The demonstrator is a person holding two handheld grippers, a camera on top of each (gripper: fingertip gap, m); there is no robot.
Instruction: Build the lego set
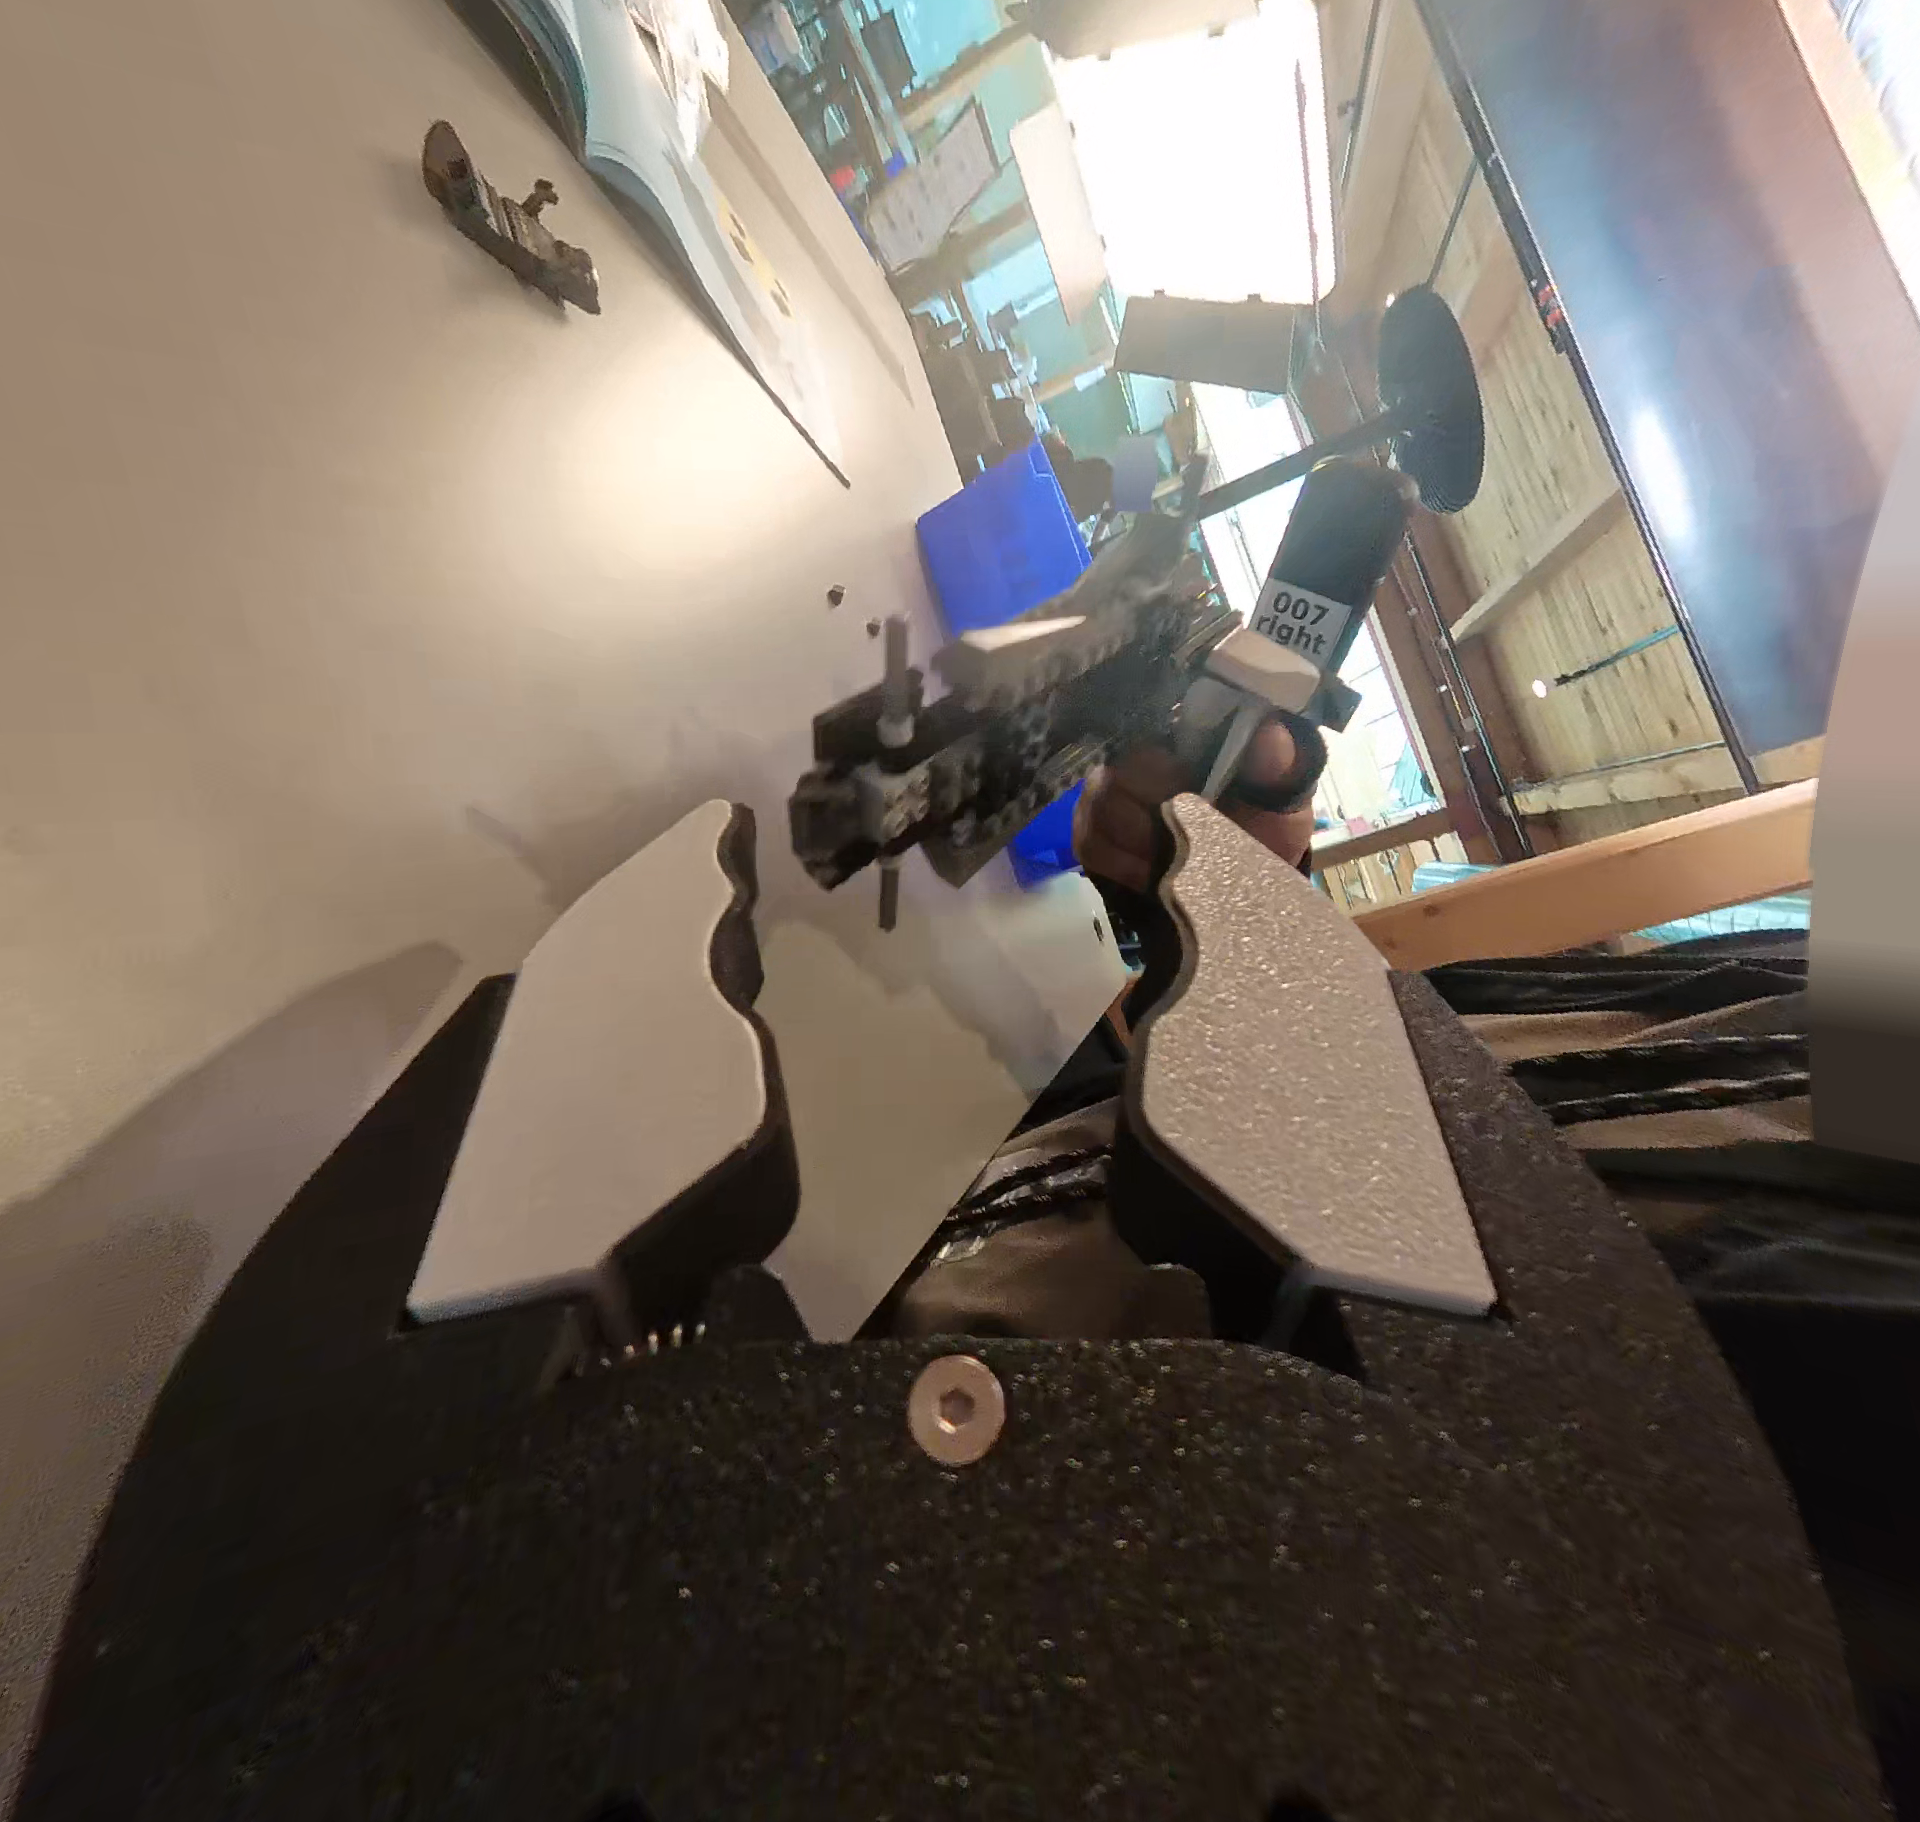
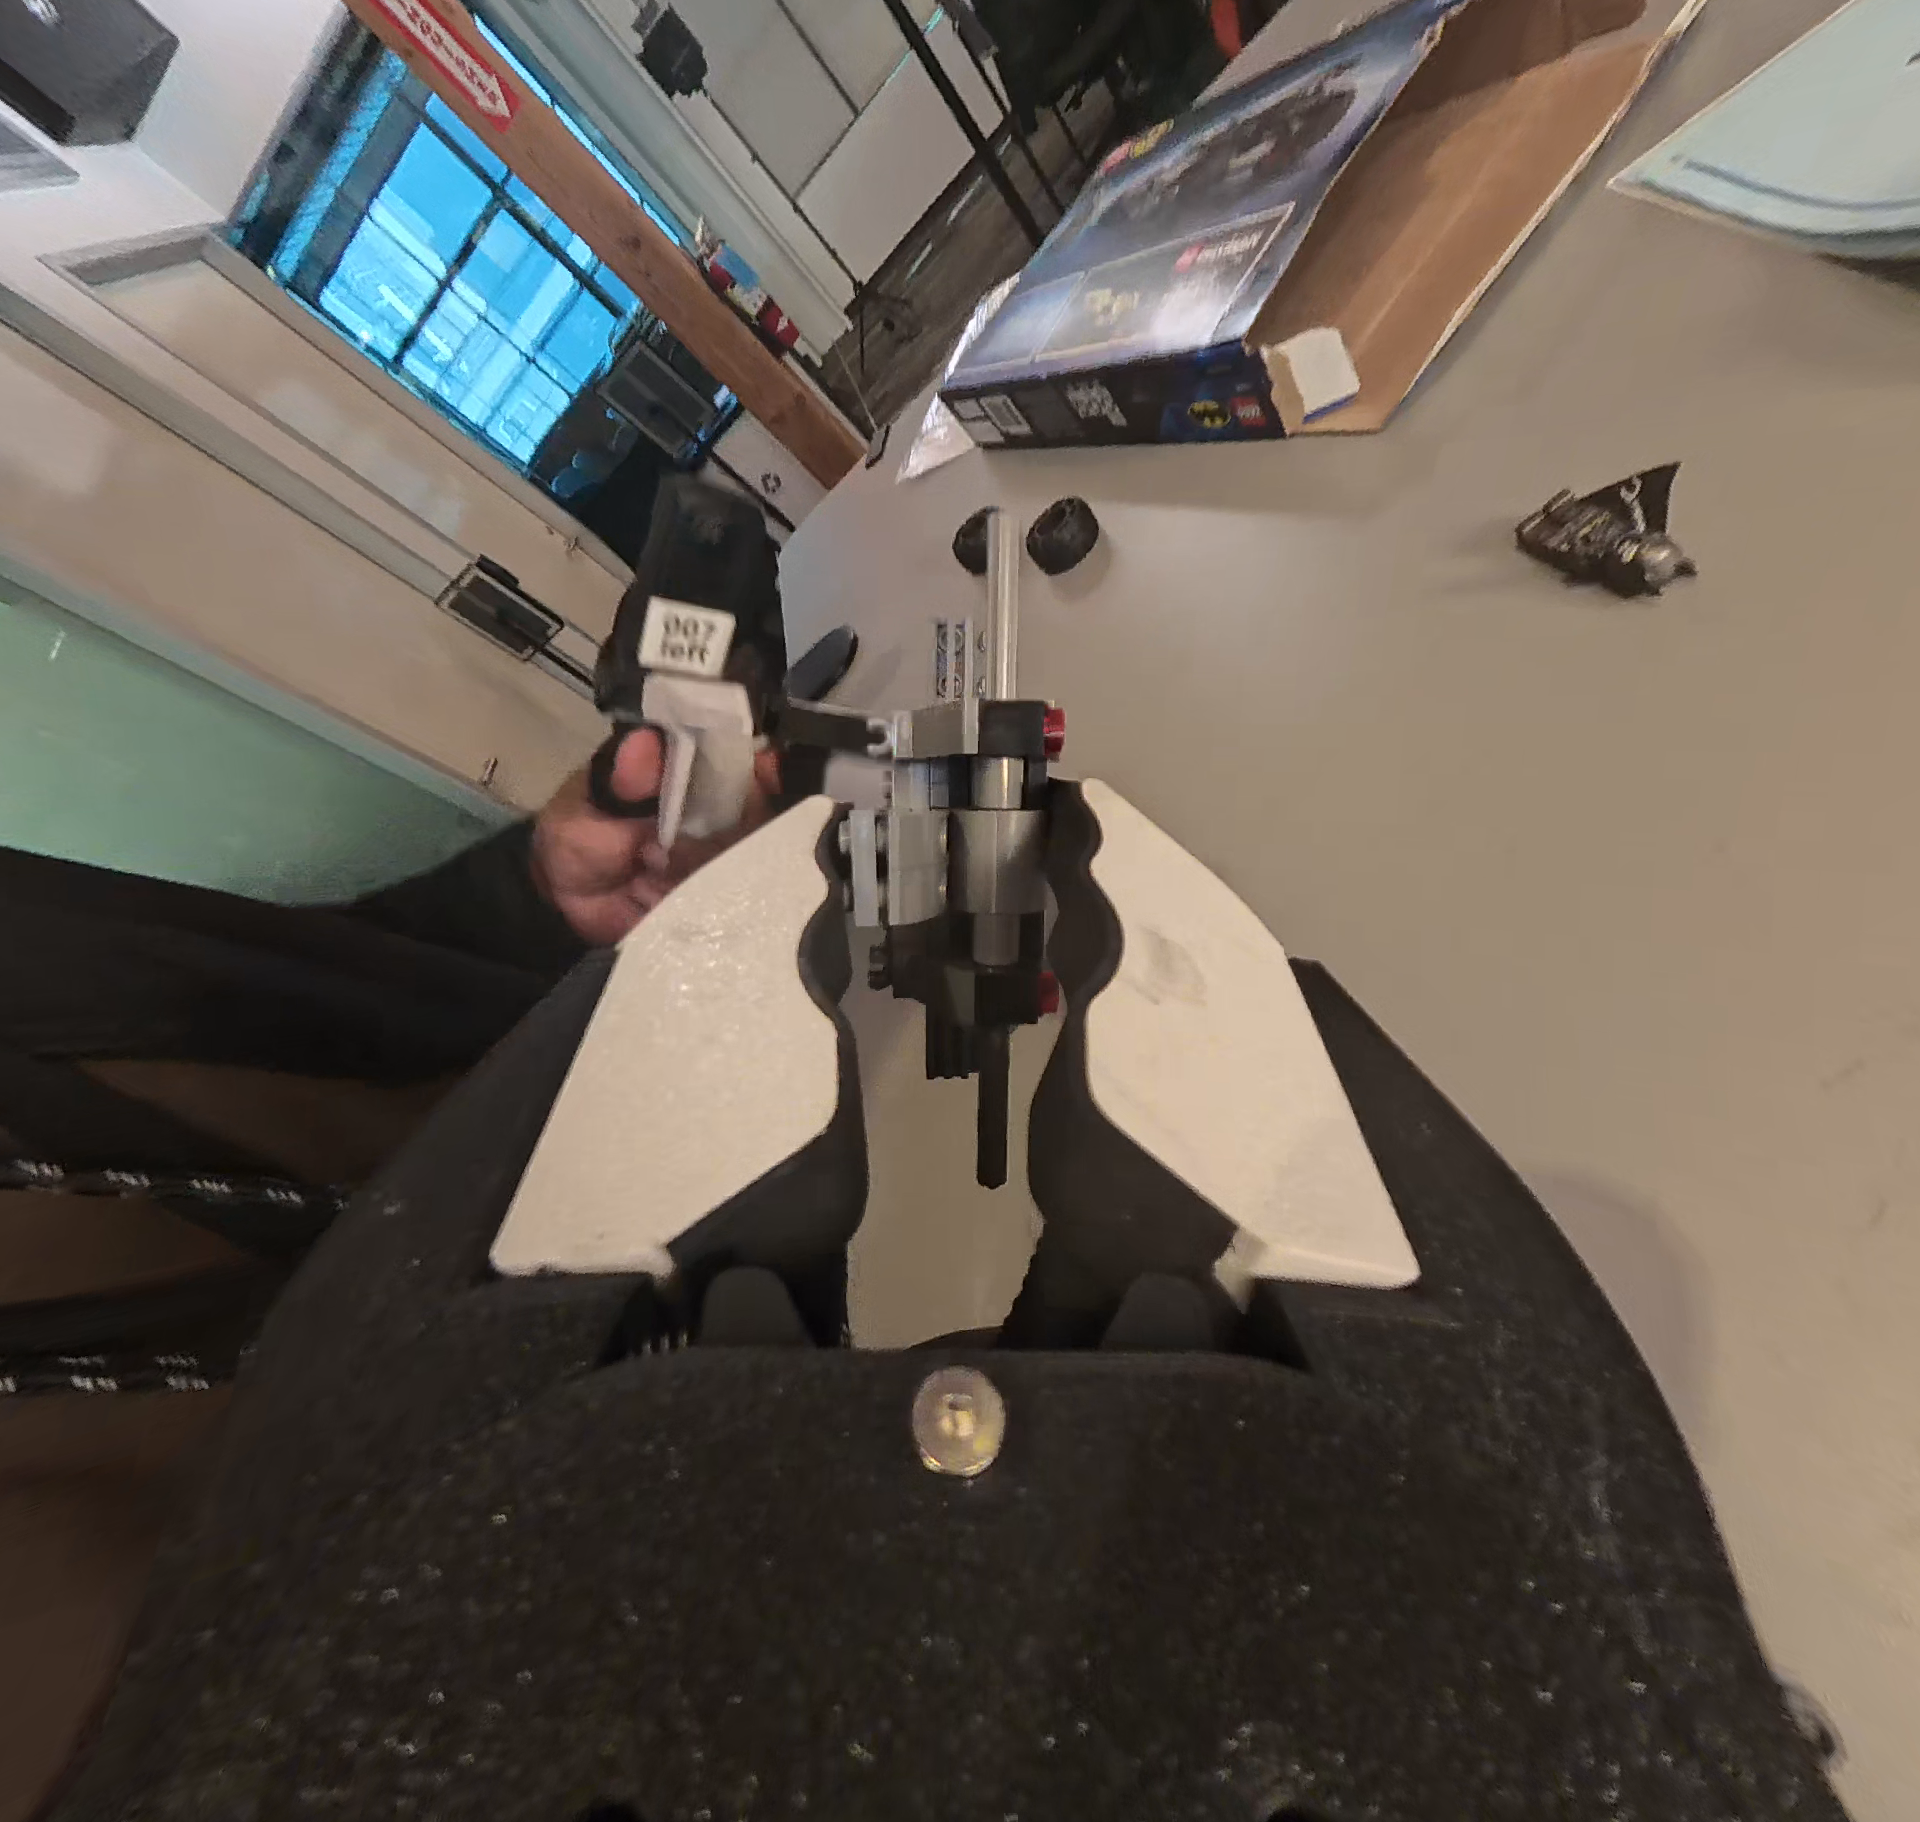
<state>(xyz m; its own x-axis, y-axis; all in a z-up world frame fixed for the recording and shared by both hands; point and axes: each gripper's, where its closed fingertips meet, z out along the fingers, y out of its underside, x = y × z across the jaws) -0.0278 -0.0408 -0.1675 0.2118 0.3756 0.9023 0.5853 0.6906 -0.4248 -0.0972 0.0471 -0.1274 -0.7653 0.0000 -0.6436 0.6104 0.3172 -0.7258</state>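
My right gripper (image 2: 956, 801) is shut on a grey and black brick assembly (image 2: 966, 837) with a long grey axle through it, held above the white table (image 2: 1455, 837). Both pads press its sides. In the left wrist view the same assembly (image 1: 935, 733) hangs just past my left gripper (image 1: 956, 816), which is open and empty; its fingertips (image 1: 732, 822) do not touch the bricks. The right gripper (image 1: 1132, 660) shows there holding the assembly's far part. The left gripper also shows in the right wrist view (image 2: 717, 744), beside the assembly's left end.
A small dark brick model (image 1: 499, 224) (image 2: 1600, 536) lies on the table. Two black wheels (image 2: 1060, 531), an open toy box (image 2: 1195, 245), an open booklet (image 1: 623, 110), a blue bin (image 1: 997, 546) and tiny loose pieces (image 1: 834, 593) are farther off. Both grippers' tips are roughly 20 cm from the small dark brick model (image 2: 1600, 536). Seen from the left wrist view (image 1: 558, 254) as well.
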